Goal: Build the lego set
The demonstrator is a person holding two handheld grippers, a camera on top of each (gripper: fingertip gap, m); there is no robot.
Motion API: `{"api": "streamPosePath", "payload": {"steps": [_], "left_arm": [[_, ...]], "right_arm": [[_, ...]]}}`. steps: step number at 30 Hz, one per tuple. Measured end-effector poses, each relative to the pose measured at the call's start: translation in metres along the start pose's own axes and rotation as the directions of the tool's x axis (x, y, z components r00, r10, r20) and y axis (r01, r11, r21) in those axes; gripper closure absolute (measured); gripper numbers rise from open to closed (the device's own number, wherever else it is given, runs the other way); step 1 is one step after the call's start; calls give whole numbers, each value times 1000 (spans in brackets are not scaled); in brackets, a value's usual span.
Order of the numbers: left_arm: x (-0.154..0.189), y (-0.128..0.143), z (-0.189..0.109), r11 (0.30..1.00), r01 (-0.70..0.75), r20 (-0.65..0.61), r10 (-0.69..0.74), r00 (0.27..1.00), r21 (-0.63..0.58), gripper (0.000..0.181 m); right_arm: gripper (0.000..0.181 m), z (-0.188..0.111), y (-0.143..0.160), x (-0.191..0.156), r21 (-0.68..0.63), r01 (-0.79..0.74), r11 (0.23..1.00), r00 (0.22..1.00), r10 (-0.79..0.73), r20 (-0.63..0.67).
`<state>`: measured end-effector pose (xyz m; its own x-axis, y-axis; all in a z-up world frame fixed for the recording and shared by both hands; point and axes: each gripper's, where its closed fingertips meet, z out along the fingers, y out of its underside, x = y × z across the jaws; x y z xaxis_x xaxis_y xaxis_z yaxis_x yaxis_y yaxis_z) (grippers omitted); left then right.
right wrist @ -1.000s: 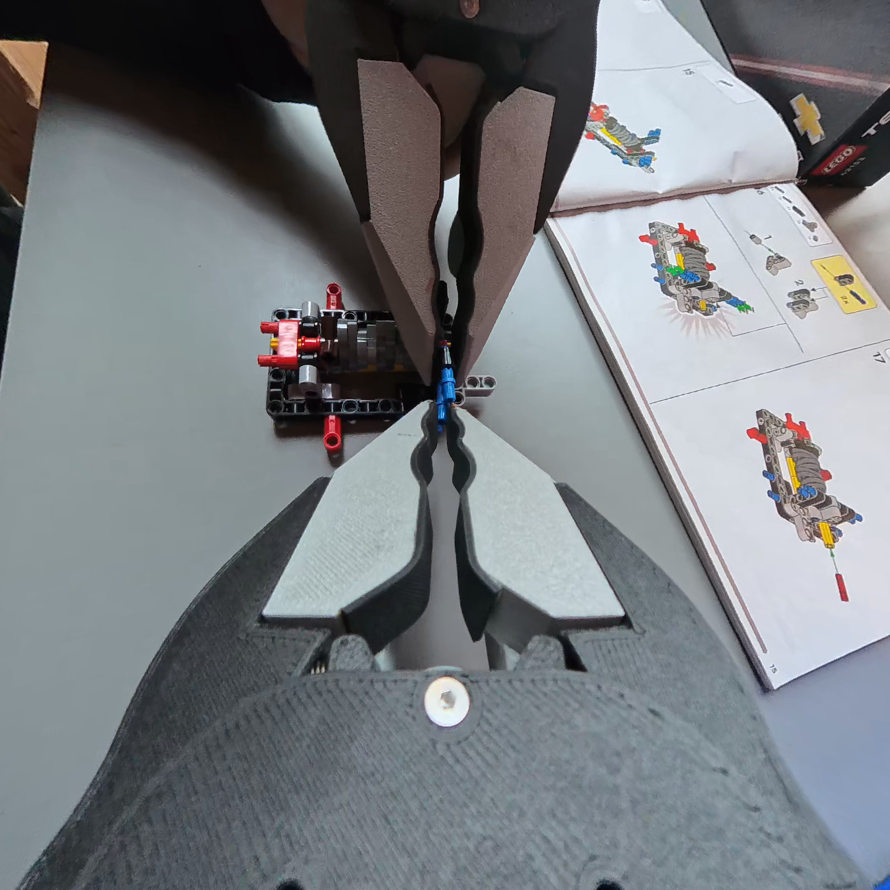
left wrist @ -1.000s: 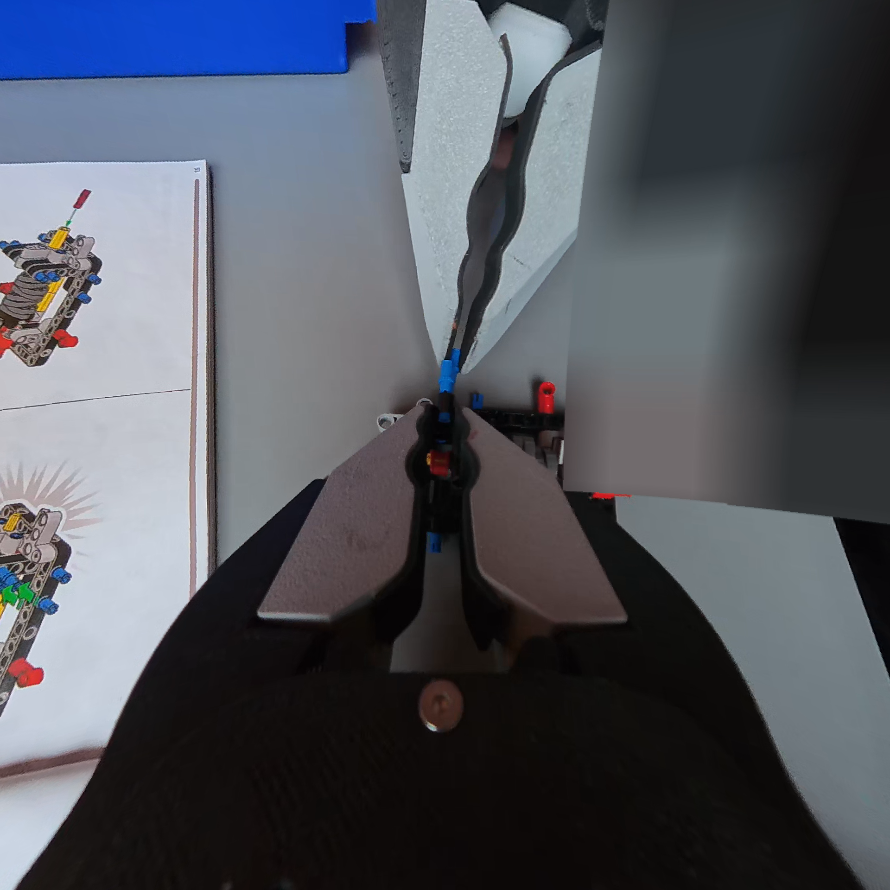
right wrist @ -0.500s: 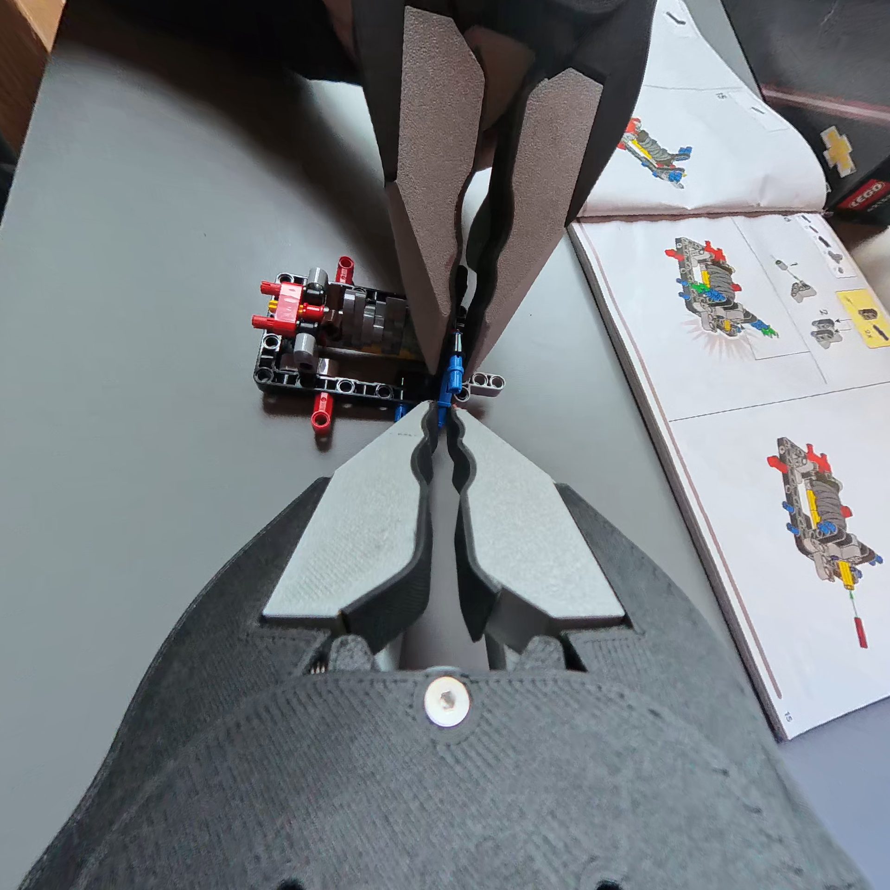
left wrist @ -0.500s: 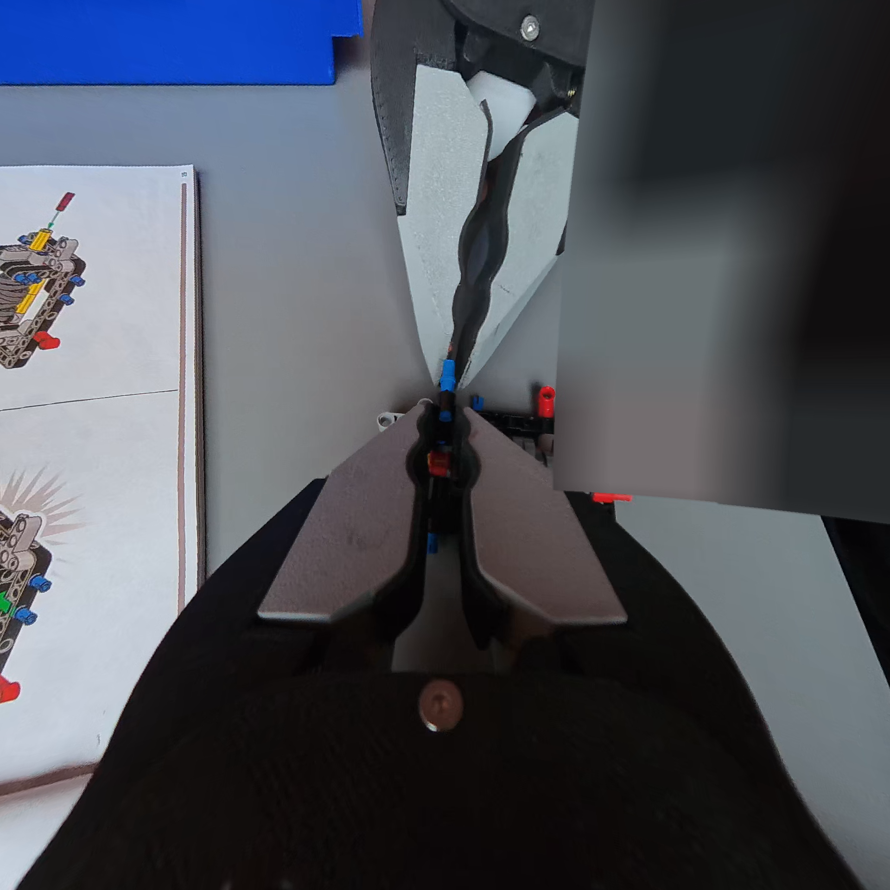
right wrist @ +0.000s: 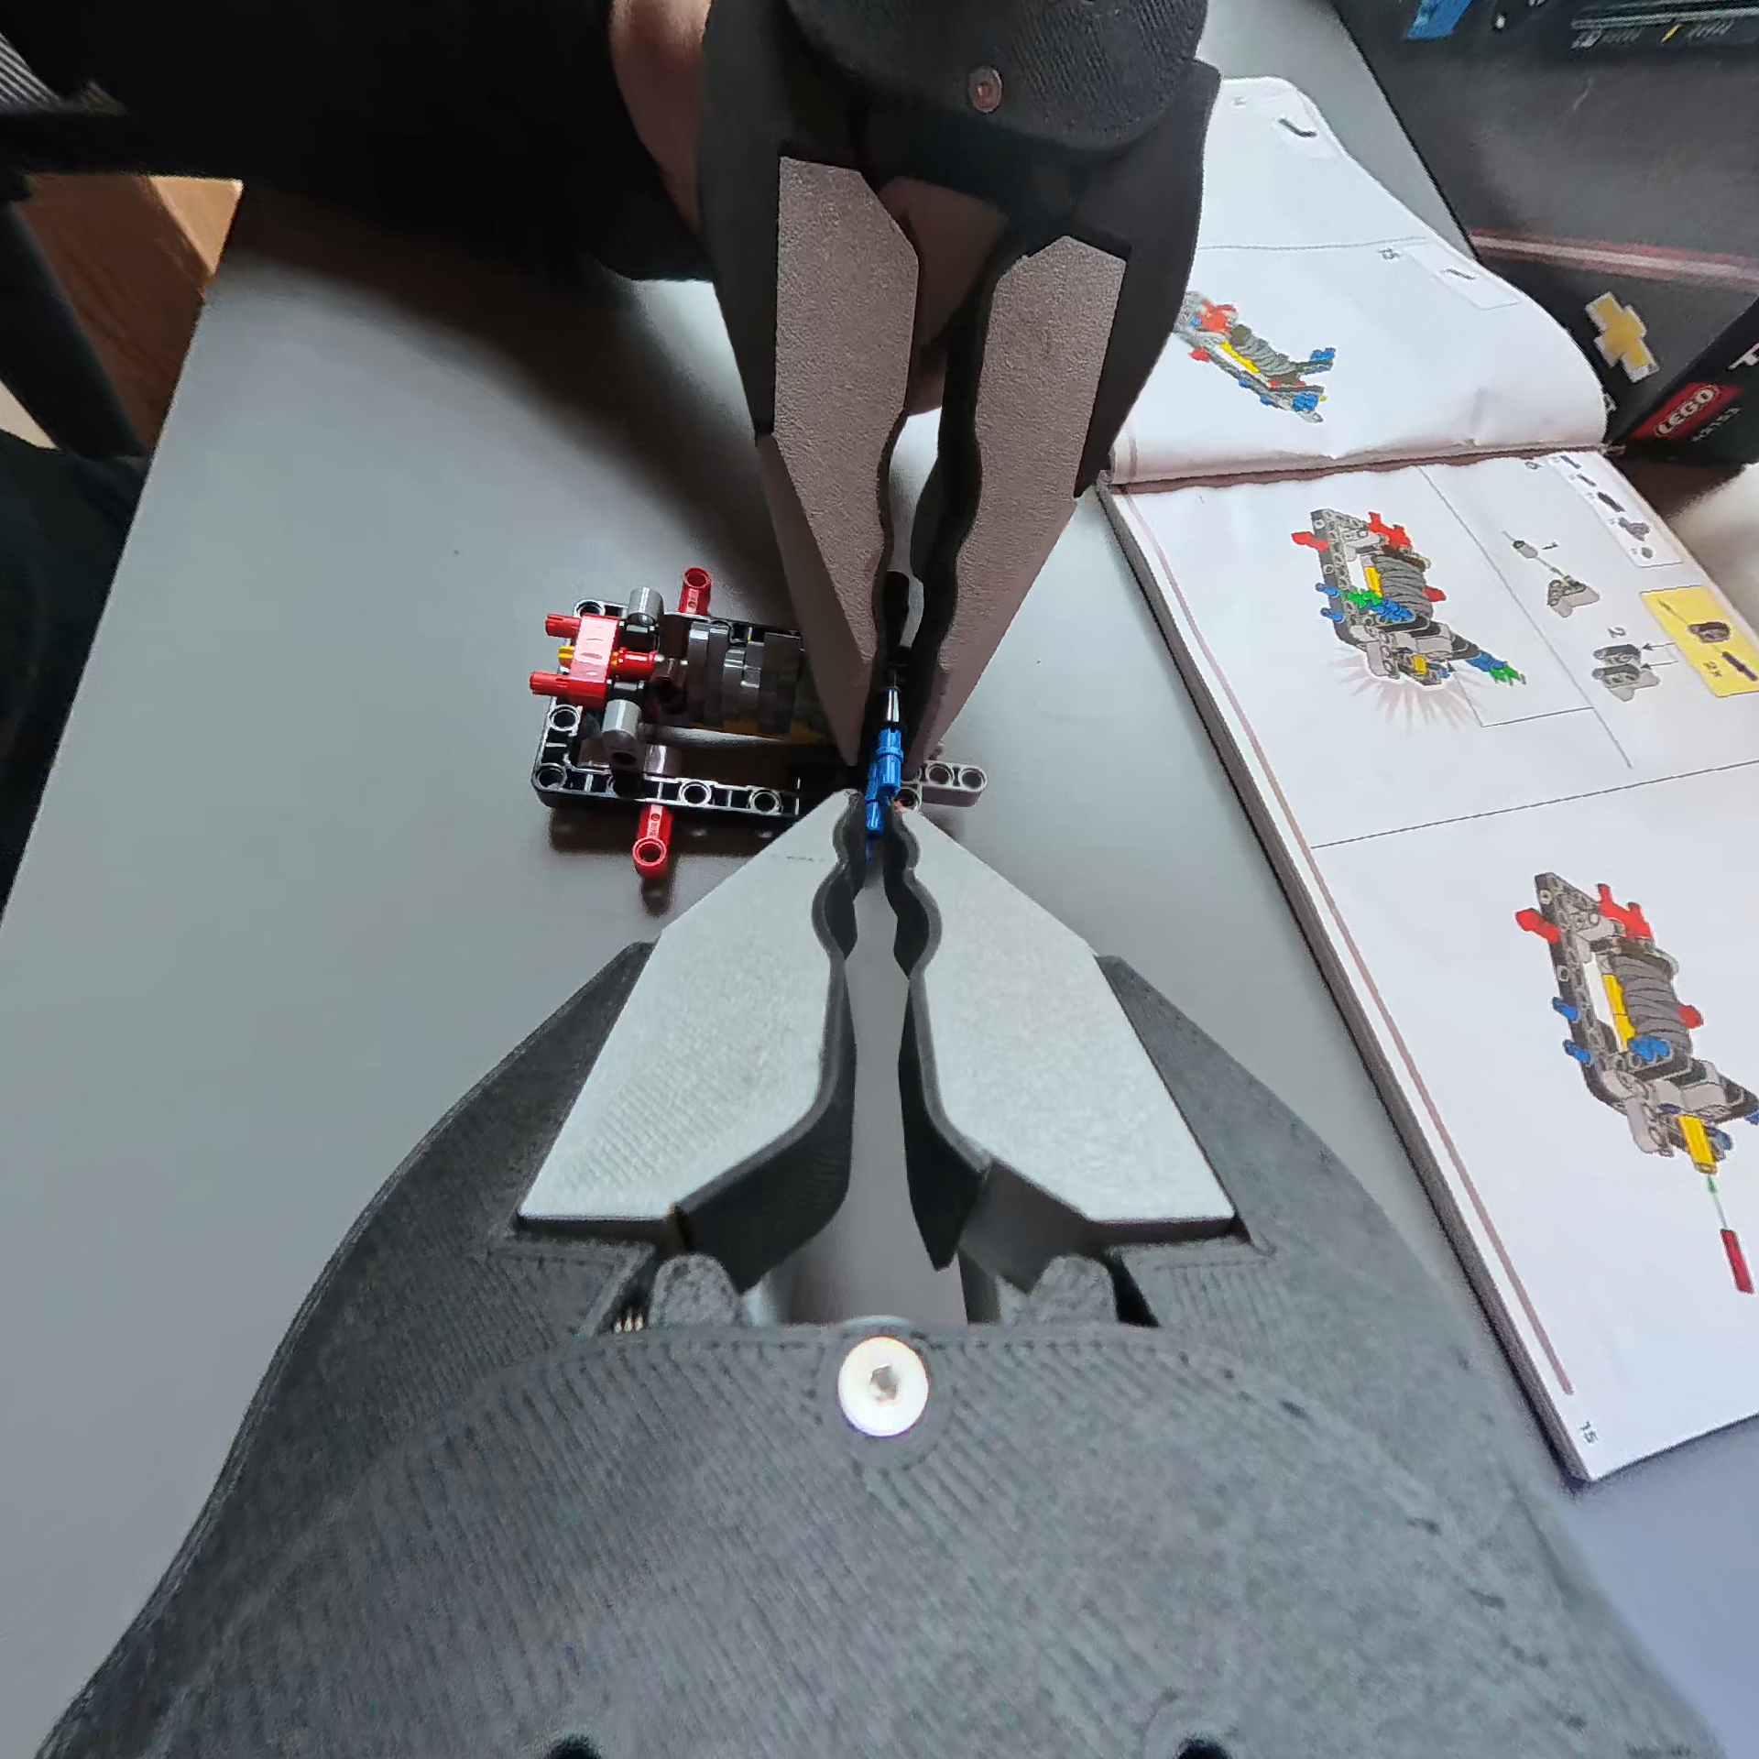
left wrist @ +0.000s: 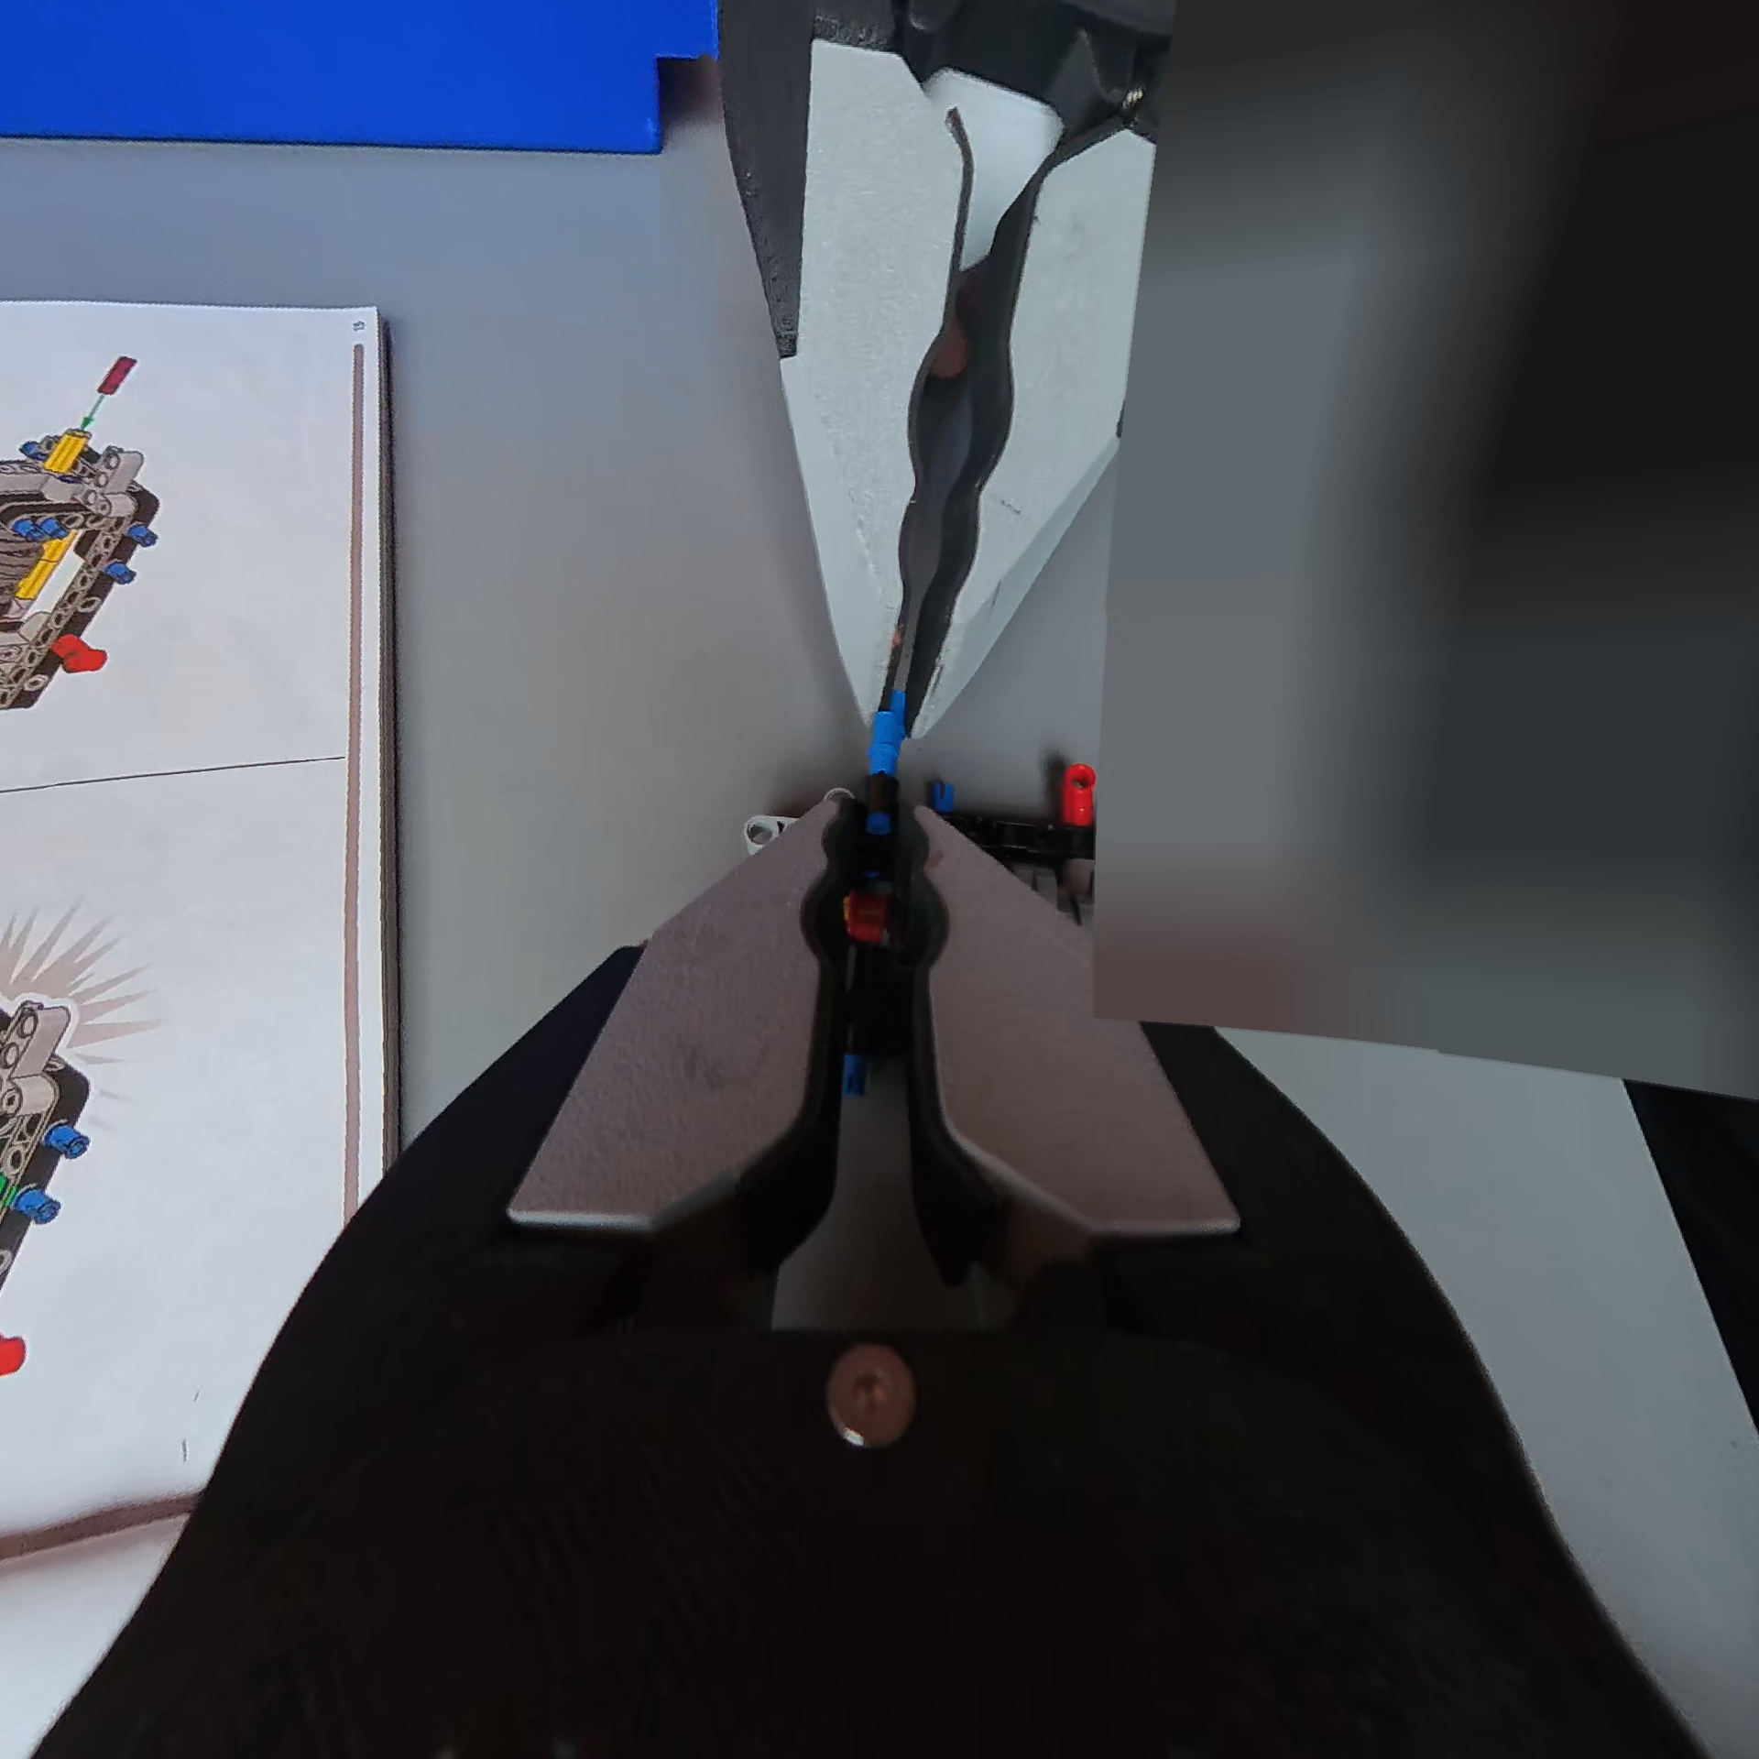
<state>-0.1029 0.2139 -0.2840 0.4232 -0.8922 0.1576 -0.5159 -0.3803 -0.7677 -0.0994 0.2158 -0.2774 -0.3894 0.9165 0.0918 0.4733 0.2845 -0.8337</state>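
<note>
A partly built lego assembly [right wrist: 666, 704], a black frame with grey gears and red pins, lies on the grey table. My left gripper [right wrist: 880, 752] comes in from the far side and is shut on the frame's right end; the left wrist view shows black and red parts between its fingers [left wrist: 880, 809]. My right gripper [right wrist: 871, 823] is shut on a small blue pin [right wrist: 883, 771] and holds it against that same end of the frame, tip to tip with the left gripper. In the left wrist view the pin [left wrist: 887, 738] sticks out of the right gripper [left wrist: 899, 714].
An open instruction booklet [right wrist: 1428, 857] lies right of the assembly; it also shows in the left wrist view [left wrist: 190, 857]. A black lego box [right wrist: 1694, 381] stands behind it. A blue box [left wrist: 333, 67] is at the table's far edge. A person's dark sleeve [right wrist: 381, 114] is behind the left gripper. Both grippers' tips are close together, under 4 cm apart.
Both grippers stay shut and tip to tip. The assembly has turned slightly on the table, and the right wrist view now shows more of the left gripper and the sleeve.
</note>
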Motion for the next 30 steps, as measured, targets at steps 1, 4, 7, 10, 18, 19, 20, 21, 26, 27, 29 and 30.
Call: {"api": "streamPosePath", "payload": {"steps": [1, 4, 7, 10, 18, 19, 20, 21, 26, 27, 29, 30], "left_arm": [[0, 0, 0, 1000, 0, 1, 0, 1000, 0, 175], [0, 0, 0, 1000, -3, 4, 4, 1000, -4, 175], [-1, 0, 0, 1000, 5, 3, -5, 1000, 2, 175], [2, -1, 2, 1000, -8, 1, 8, 1000, 12, 175], [0, -2, 2, 1000, 1, 6, -1, 1000, 14, 175], [-1, -2, 2, 1000, 2, 9, -2, 1000, 17, 175], [-1, -2, 2, 1000, 2, 7, -2, 1000, 17, 175], [-1, -2, 2, 1000, 9, 10, -9, 1000, 18, 175], [-1, -3, 2, 999, 26, 9, -26, 1000, 27, 174], [-1, -3, 3, 999, 23, 10, -23, 1000, 24, 174], [-2, -1, 2, 1000, 16, 22, -16, 1000, 10, 175], [-2, -1, 2, 1000, 17, 25, -17, 1000, 9, 175]], "right_arm": [[181, 0, 0, 0, 1, 0, 1000, 1000, 0, 0], [181, 0, -1, 1, 2, 0, 1000, 1000, 0, -5], [181, 1, 0, 1, 8, -7, 1000, 1000, 7, -1], [181, 5, 1, -2, -14, 37, 999, 999, -38, -22], [181, 4, 1, 0, 4, 29, 1000, 999, -29, -27], [181, 4, 1, 1, 4, 30, 1000, 999, -29, -29], [181, 4, 1, 1, 4, 34, 999, 999, -34, -33], [181, 4, 1, 2, 5, 38, 999, 998, -38, -40], [181, 1, 1, 1, 17, 44, 999, 998, -43, -35], [181, 0, 1, 1, 16, 46, 999, 998, -46, -35], [181, -1, 1, 1, 24, 50, 998, 998, -49, -39], [181, -3, 1, 2, 29, 47, 998, 998, -46, -40]]}}
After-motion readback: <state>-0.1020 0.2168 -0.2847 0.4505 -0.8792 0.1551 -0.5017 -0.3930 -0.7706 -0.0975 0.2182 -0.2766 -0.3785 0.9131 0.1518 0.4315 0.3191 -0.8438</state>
